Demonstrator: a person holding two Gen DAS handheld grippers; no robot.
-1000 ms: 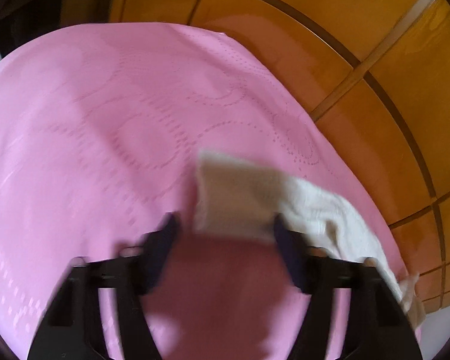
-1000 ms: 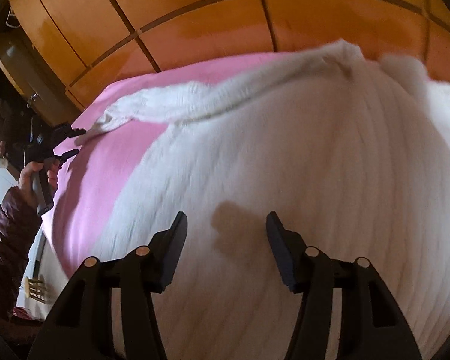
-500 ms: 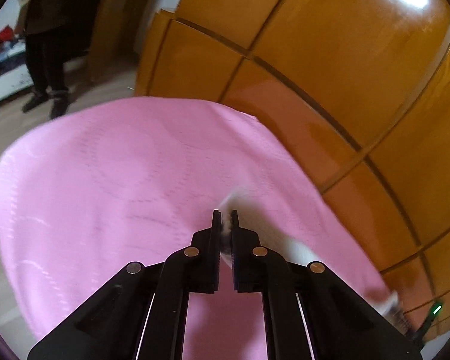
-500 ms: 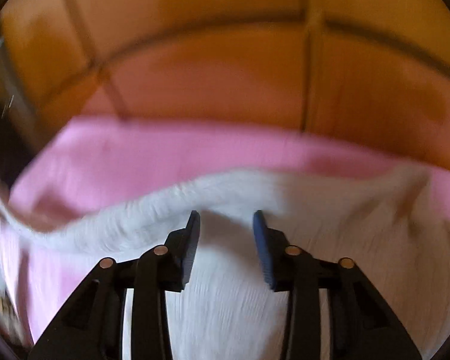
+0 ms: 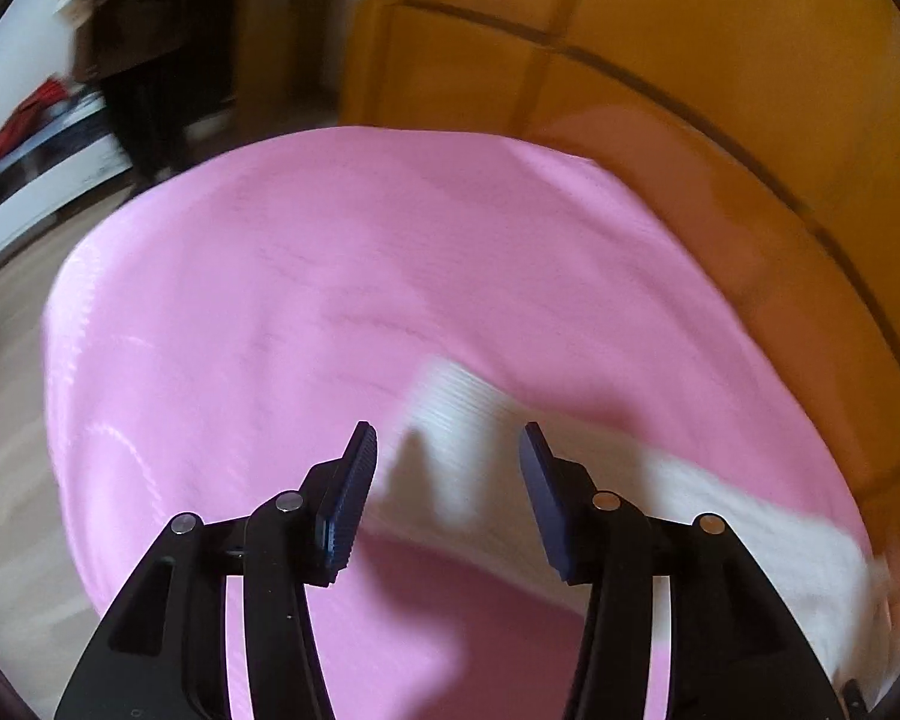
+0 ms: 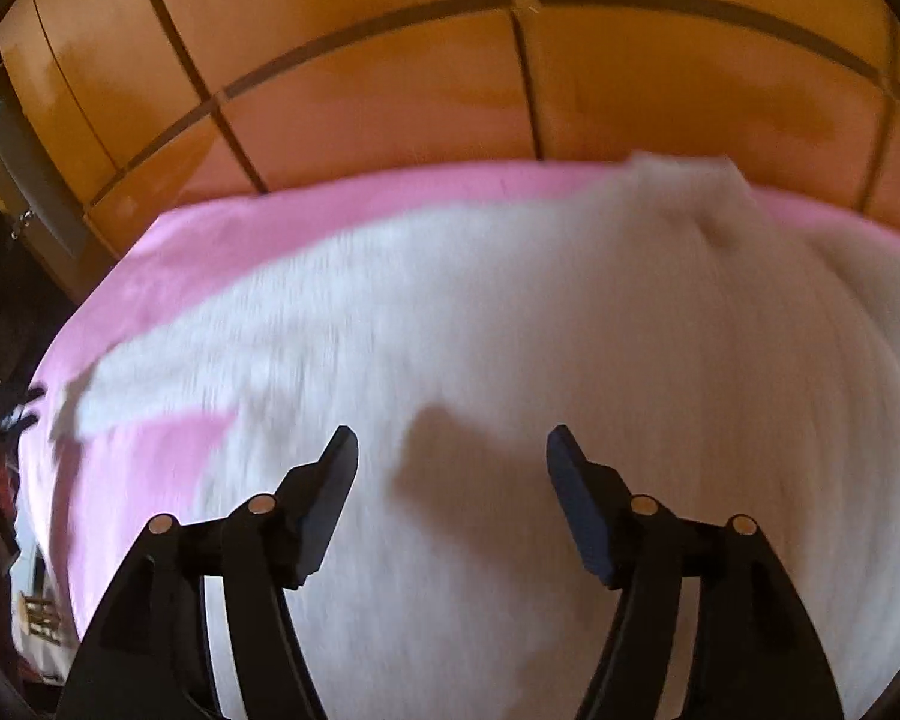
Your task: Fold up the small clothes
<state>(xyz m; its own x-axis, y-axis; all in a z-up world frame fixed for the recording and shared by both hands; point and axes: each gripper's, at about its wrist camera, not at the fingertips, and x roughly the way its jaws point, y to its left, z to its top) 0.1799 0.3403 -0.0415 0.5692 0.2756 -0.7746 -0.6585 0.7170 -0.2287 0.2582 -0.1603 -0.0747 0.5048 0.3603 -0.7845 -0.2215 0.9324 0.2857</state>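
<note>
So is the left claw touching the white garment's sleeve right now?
Apart. In the left wrist view the left claw is open, casting a separate shadow on the sleeve lying on the pink sheet.

Ahead of your left hand-held gripper (image 5: 447, 468), the pink sheet (image 5: 306, 300) lies bare to its far edge, so you can pass freely there. The wooden wardrobe (image 6: 390, 78) walls off the far side. A bystander (image 5: 144, 60) stands beyond the left corner.
</note>
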